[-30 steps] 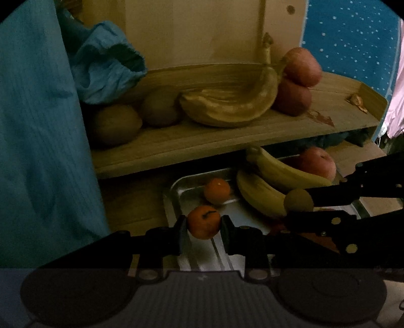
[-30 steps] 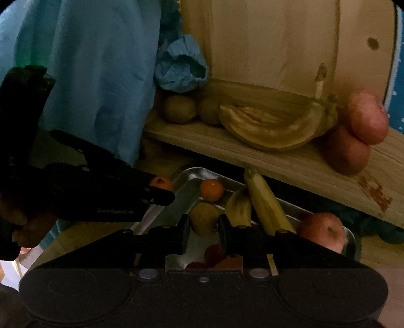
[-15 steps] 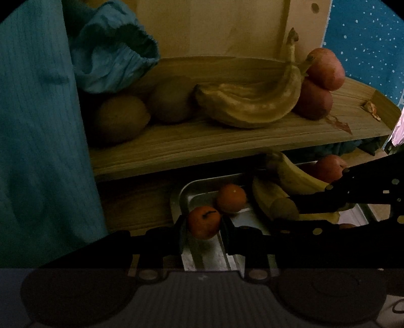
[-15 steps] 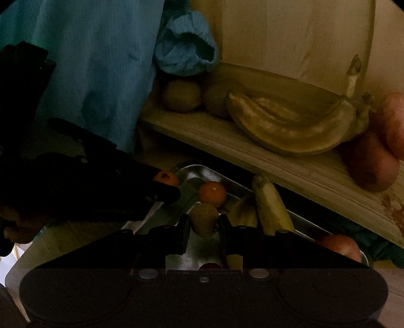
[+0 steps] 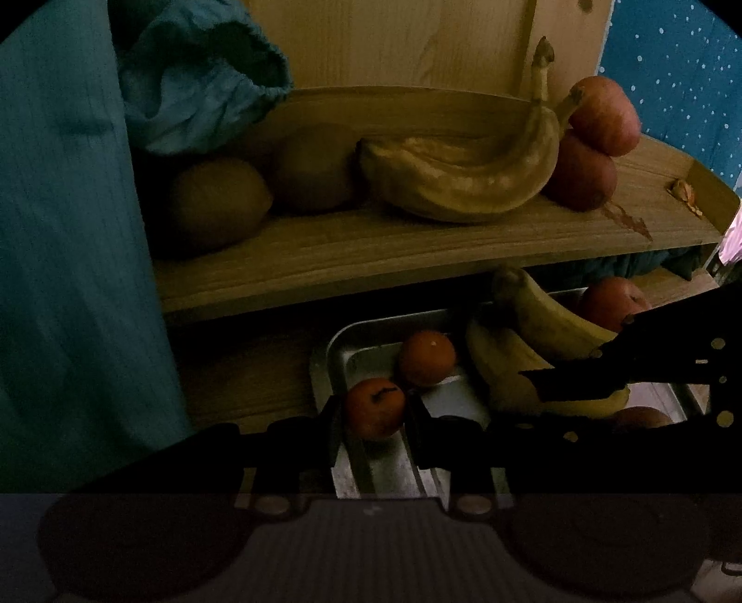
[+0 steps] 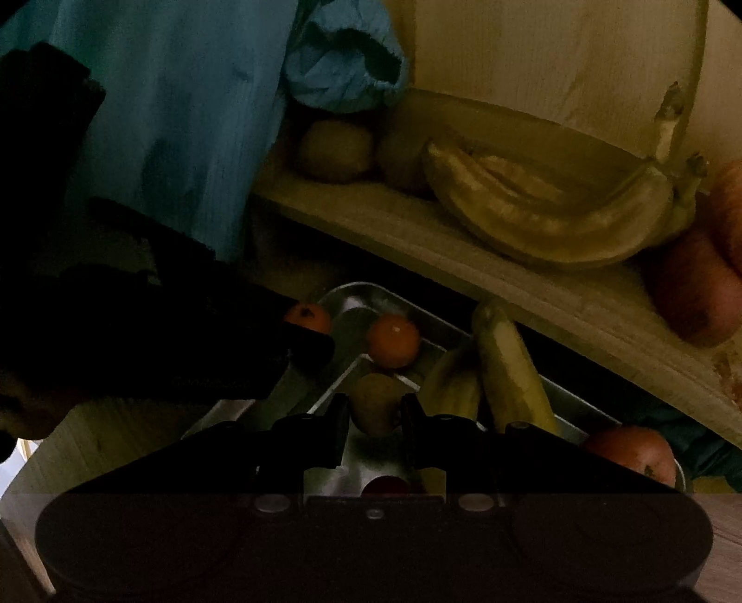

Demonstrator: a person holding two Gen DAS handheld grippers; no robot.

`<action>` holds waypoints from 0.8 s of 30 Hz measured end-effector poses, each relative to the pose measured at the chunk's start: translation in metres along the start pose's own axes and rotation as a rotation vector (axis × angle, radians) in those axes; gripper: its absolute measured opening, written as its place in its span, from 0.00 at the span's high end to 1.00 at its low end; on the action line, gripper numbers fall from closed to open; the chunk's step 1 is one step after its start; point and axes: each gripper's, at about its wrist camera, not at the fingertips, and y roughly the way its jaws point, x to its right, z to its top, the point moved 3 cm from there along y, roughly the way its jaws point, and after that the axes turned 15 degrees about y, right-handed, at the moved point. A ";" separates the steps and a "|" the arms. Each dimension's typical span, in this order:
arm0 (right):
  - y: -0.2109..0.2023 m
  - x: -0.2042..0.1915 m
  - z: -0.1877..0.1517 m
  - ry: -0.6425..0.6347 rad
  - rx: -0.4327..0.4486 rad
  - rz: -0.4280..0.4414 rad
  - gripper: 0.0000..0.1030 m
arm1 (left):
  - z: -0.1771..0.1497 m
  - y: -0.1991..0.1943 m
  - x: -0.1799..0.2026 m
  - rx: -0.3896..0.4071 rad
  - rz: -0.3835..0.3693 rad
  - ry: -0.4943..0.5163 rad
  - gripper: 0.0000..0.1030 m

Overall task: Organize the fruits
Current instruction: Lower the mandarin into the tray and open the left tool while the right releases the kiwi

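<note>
My left gripper (image 5: 374, 408) is shut on a small orange tangerine (image 5: 374, 408), held just above the near left corner of a metal tray (image 5: 338, 352). My right gripper (image 6: 374, 410) is shut on a brown kiwi (image 6: 374, 402) over the same tray (image 6: 445, 331). A second tangerine (image 5: 426, 358) lies in the tray beside yellow bananas (image 5: 533, 343) and an apple (image 5: 612, 301). Above it, a wooden shelf (image 5: 371, 250) carries two kiwis (image 5: 218, 204), a browned banana bunch (image 5: 468, 185) and two red apples (image 5: 603, 116).
A teal cloth (image 5: 60, 232) hangs at the left, and a bunched blue cloth (image 5: 195, 83) sits on the shelf's left end. A wooden back panel (image 5: 394, 41) rises behind the shelf. A blue dotted fabric (image 5: 672, 69) is at the right.
Both grippers have moved closer to the shelf and tray, each keeping its fruit. The shelf fruit looms larger in both views.
</note>
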 end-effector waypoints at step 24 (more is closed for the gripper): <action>0.004 -0.001 -0.002 -0.007 0.000 -0.021 0.71 | 0.000 -0.002 0.007 -0.005 -0.009 0.007 0.67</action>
